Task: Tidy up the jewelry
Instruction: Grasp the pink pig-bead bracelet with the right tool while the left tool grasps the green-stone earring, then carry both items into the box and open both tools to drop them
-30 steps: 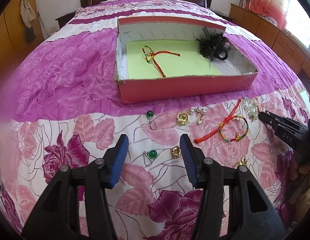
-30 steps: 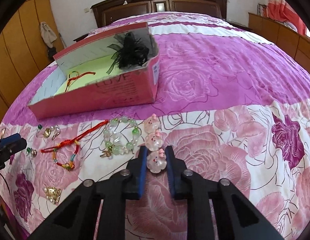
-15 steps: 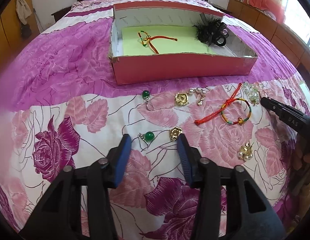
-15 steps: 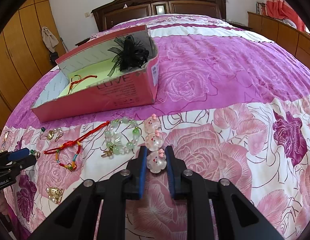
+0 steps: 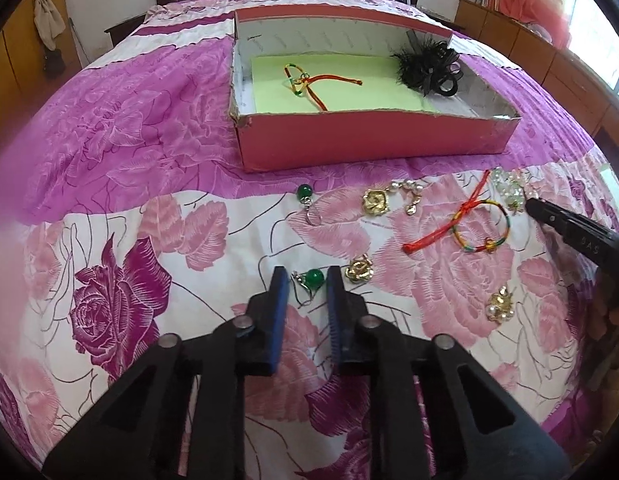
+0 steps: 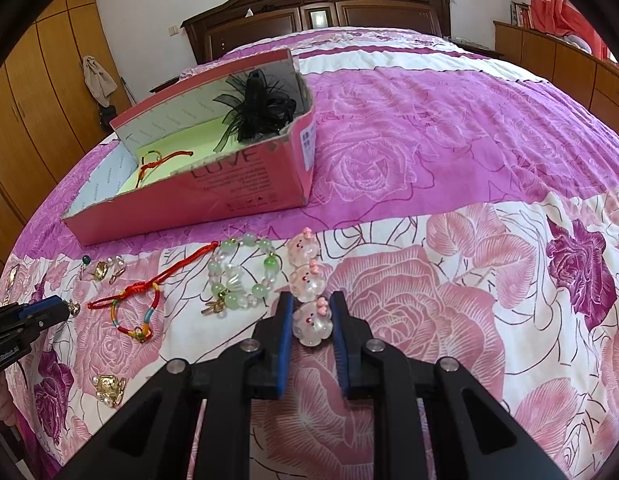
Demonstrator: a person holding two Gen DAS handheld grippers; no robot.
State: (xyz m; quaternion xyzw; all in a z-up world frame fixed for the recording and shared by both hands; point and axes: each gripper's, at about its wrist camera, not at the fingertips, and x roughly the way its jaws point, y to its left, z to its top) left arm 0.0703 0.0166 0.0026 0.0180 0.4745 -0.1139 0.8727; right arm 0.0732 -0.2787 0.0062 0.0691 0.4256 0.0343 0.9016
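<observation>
Our left hand-held gripper point(image 5: 307, 282) brackets the green-bead earring point(image 5: 312, 279) on the bed, fingers not yet touching. Our right hand-held gripper point(image 6: 312, 314) clamps the nearest pig bead point(image 6: 311, 323); the red box point(image 5: 373, 142) lies beyond.

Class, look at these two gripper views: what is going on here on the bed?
A person with two handheld grippers is sorting jewelry scattered on a floral bedspread into a pink box. The left gripper has its fingers around a green bead earring, close beside it. The right gripper is shut on the nearest bead of a pink pig bead bracelet. A red cord bracelet and a black feather hair piece already lie in the box.
</observation>
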